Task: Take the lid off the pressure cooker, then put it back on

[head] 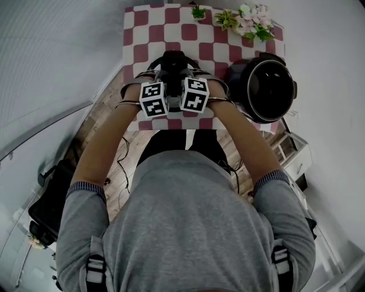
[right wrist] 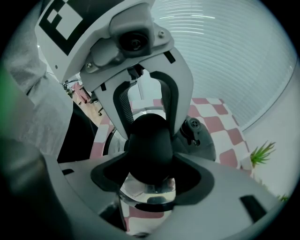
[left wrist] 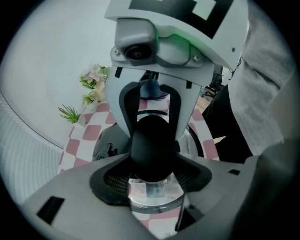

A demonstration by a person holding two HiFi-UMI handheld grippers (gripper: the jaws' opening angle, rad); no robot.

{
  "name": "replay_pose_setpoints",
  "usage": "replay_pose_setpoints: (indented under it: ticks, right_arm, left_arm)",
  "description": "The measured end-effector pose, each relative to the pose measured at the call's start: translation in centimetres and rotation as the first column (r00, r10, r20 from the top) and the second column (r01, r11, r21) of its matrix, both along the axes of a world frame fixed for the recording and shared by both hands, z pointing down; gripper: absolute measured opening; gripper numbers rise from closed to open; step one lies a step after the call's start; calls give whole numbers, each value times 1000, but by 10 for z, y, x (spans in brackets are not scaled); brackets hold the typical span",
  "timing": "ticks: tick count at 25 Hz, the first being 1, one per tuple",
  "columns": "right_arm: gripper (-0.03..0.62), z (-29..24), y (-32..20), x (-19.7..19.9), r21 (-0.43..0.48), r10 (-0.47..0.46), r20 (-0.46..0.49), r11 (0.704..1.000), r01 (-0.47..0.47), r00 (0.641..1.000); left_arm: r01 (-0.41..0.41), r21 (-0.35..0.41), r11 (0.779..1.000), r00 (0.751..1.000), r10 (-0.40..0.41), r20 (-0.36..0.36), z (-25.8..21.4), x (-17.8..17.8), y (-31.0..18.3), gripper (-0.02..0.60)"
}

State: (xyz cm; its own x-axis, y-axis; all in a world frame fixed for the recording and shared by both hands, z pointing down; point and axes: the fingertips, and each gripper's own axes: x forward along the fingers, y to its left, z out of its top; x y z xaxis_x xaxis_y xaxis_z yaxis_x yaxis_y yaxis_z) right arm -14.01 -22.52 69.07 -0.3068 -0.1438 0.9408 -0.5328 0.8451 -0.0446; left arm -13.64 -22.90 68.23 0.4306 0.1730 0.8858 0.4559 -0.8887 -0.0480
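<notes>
Both grippers were on the lid at once. The left gripper (head: 164,74) and right gripper (head: 187,73) faced each other from opposite sides, marker cubes (head: 153,98) nearly touching.

Left gripper view: its jaws were clamped on the black knob (left wrist: 150,147) at the middle of the lid (left wrist: 117,137). The knob filled the gap between them, with the shiny lid surface right below.

Right gripper view: same picture mirrored. Its jaws were closed around the knob from the other side. The lid's valve (right wrist: 193,127) was visible just past it.

So neither gripper was spread free; both pinched the knob.

The lid was off the cooker. It sat in the grippers over the near-middle part of the checked table (head: 171,28), left of the pot (head: 238,80) and clear of it. I couldn't tell whether the lid touched the cloth or hung just above it.

The pot stood open on the table's right side, dark inside, mouth up.

At the far edge were a small green plant (head: 198,11) and a bunch of flowers (head: 251,20), well apart from the lid.
</notes>
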Motion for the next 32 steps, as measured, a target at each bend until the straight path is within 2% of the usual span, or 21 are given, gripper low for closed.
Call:
replay_pose_setpoints:
  ticks: [9, 16, 19, 20, 22, 32]
  right_arm:
    - [291, 20, 3, 3, -27, -12, 9, 1000, 12, 1000]
    - [301, 22, 4, 1, -49, 2, 14, 999, -2, 1000]
    - [350, 22, 7, -1, -66, 22, -3, 998, -22, 1000]
    - [377, 21, 7, 0, -61, 30, -12, 998, -31, 999]
    - [391, 16, 6, 1, -37, 54, -17, 998, -55, 998]
    - [393, -27, 12, 15, 47, 133, -12, 990, -132, 991]
  left_arm:
    - [0, -26, 1000, 1000, 1, 21, 19, 3, 4, 299]
    - [8, -26, 1000, 1000, -8, 7, 25, 1, 2, 301]
    - [53, -87, 995, 998, -55, -21, 13, 5, 6, 322]
    - [67, -104, 992, 997, -71, -29, 9, 7, 7, 327]
    - [78, -101, 992, 996, -82, -41, 2, 6, 7, 328]
    - [145, -86, 986, 982, -154, -113, -35, -6, 1, 330]
